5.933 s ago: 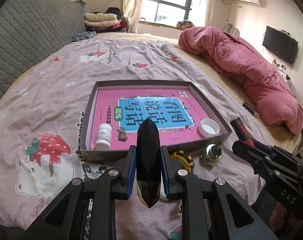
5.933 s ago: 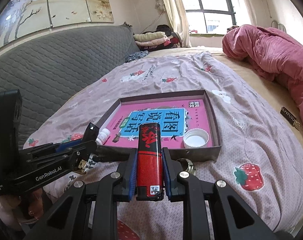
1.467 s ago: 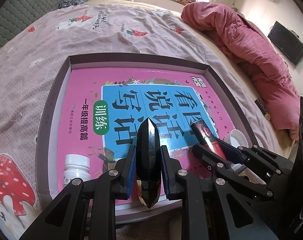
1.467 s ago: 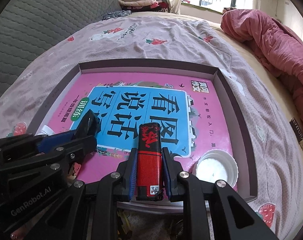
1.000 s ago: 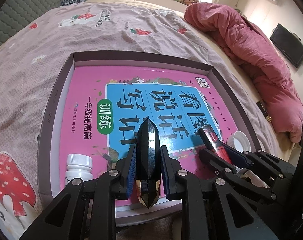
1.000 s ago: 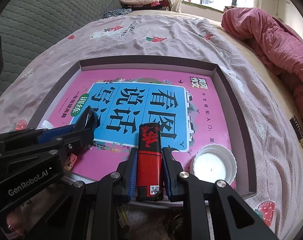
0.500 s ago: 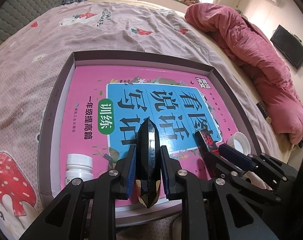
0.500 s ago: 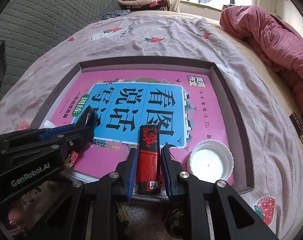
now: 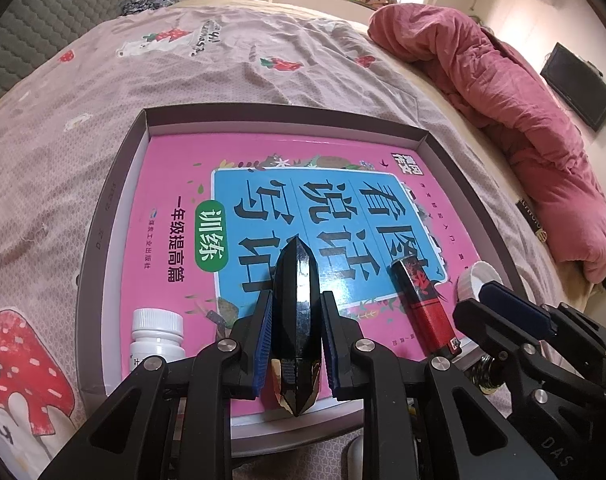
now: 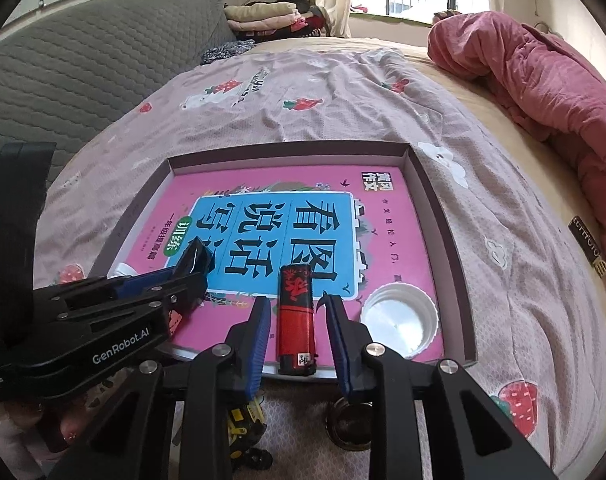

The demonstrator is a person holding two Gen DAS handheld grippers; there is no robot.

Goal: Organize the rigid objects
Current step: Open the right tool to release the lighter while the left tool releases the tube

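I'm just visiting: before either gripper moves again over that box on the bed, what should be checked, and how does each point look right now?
1. Red lighter lies in the box: ok.
2. Right gripper pads off the lighter, jaws opening: ok.
3. Left gripper clamps the black faceted piece: ok.
4. Spot on the pink book ahead of that piece bare: ok.
5. White bottle upright: ok.
6. Lighter flat and settled: cannot tell.

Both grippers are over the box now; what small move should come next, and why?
Probably lower the left gripper and release the black crystal onto the pink book. The red lighter already lies in the box, the right gripper jaws opening clear of it, while the left pads remain clamped on the crystal.
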